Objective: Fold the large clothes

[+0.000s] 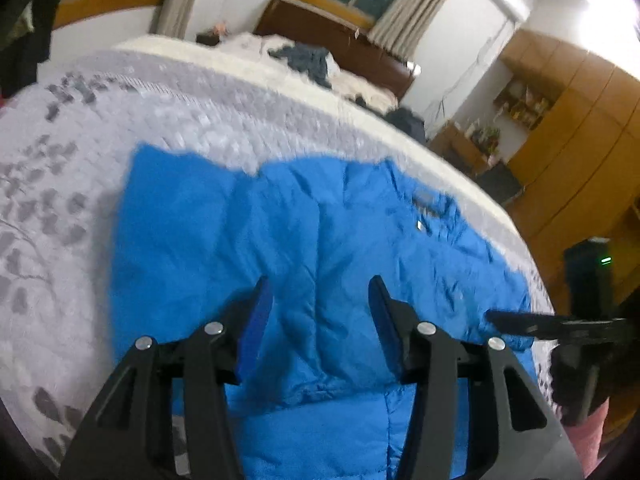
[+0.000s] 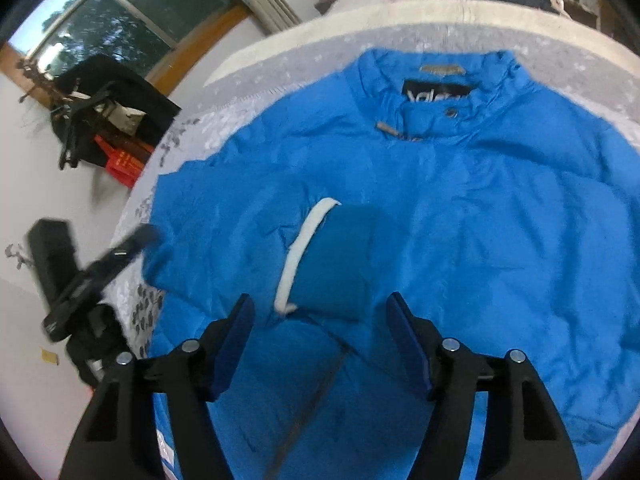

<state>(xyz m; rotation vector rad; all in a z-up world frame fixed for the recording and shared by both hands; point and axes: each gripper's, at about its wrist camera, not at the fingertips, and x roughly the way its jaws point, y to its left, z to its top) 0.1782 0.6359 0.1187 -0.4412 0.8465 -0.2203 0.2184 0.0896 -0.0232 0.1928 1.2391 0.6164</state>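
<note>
A bed (image 1: 72,184) with a grey and white leaf-patterned cover fills most of both views, its cream far edge curving across the upper part of each frame. Behind it, in the upper centre of the left wrist view, a second bed with a dark wooden headboard (image 1: 340,40) carries loose dark clothes (image 1: 308,60). Windows with curtains (image 1: 412,4) sit along the top, and wooden cupboards (image 1: 580,140) run down the right edge.

The blue padded jacket (image 2: 480,240) lies spread flat on the bed cover and takes up the centre and lower part of both frames. In the right wrist view its collar (image 2: 440,92) points to the top of the frame, with a black label inside it and a snap and a zip pull just below. A sleeve is folded in across the body, so its cuff (image 2: 340,260), darker blue with a white lining edge, lies on the jacket front in the middle of the frame.

The left gripper (image 1: 320,292) hangs above the jacket's wrinkled fabric at lower centre, its fingers (image 1: 256,320) spread wide with nothing between them. The right gripper (image 2: 320,308) hangs over the folded cuff, its fingers (image 2: 404,340) likewise wide apart and empty. Whether either pair touches the fabric cannot be told. Each gripper also shows at the side of the other's view, blurred: at the right edge in the left wrist view, at the left edge in the right wrist view.

At the left of the right wrist view, dark items and a red box (image 2: 120,156) stand against the white wall.
</note>
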